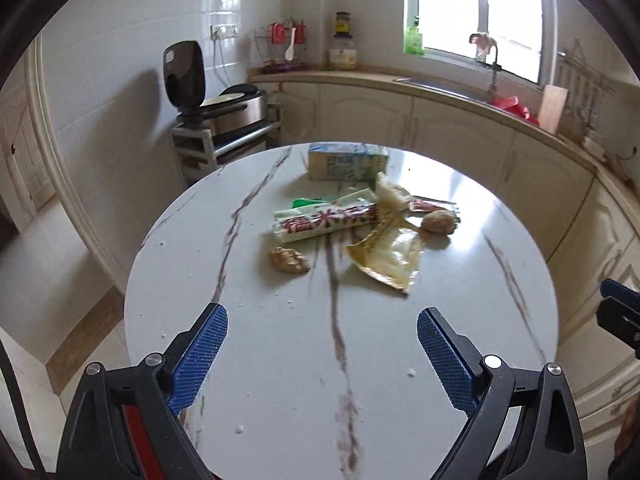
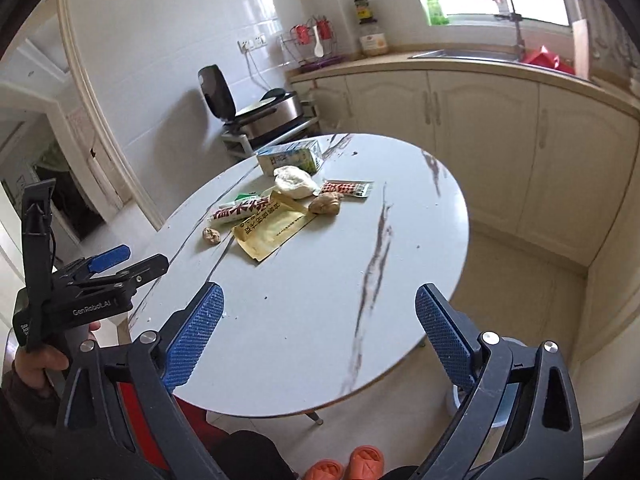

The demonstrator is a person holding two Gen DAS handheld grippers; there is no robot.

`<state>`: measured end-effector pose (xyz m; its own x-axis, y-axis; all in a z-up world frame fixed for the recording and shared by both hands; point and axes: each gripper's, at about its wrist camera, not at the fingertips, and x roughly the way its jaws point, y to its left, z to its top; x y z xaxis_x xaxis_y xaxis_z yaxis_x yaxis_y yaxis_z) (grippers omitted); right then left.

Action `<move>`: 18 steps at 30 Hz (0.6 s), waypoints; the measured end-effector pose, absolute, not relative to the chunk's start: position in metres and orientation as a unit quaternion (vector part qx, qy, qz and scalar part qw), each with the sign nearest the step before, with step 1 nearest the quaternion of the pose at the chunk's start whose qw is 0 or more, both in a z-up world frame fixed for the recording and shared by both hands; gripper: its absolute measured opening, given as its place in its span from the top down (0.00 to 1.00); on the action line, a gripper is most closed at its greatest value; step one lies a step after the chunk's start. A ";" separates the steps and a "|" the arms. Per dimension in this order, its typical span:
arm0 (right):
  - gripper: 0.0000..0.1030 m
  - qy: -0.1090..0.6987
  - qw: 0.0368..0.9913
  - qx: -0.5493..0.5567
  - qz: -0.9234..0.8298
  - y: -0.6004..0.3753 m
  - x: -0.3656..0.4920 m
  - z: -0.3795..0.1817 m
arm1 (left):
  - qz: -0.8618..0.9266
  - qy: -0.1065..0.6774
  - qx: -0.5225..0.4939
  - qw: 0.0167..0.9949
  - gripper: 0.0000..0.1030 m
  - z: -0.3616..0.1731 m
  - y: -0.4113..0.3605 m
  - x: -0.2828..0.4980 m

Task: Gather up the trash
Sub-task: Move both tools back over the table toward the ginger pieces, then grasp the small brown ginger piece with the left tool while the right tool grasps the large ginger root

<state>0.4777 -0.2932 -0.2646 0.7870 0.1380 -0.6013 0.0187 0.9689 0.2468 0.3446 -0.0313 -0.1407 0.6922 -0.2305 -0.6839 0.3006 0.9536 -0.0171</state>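
"GenRobot.AI" lettering marks the left tongs (image 2: 132,258); both it and right tongs (image 2: 318,336) gape wide, empty.

**Daylit, bowed at the edges**

Pouring in from the overexposed window (image 1: 476,12), glaring off the round marble table (image 1: 472,240), casting a soft shadow behind the appliance (image 1: 188,76). Bending cabinets and doorframes at fisheye edges, smearing slightly, vignetting to black in corners.

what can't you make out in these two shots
- Green item: left view, mostly under the long wrapper; can't tell what it is.
- Carton: both views, print too small and blurred to read.
- Bin: none in view.
- Sink: inside hidden by the counter edge in both views.
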 end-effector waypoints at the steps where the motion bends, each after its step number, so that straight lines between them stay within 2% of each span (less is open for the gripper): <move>1: 0.03 0.329 0.937 0.117 0.032 -0.289 0.486 -0.266 | -0.144 0.375 0.043 0.915 0.09 -0.146 -0.027 0.352; 15: 0.03 0.405 0.913 0.051 0.016 -0.285 0.607 -0.305 | -0.136 0.423 0.046 0.895 0.11 -0.176 -0.041 0.475; 16: 0.03 0.408 0.912 0.050 0.017 -0.286 0.613 -0.307 | -0.138 0.423 0.044 0.894 0.13 -0.176 -0.041 0.477; 18: 0.03 0.411 0.910 0.049 0.020 -0.288 0.624 -0.311 | -0.150 0.430 0.043 0.889 0.35 -0.187 -0.045 0.500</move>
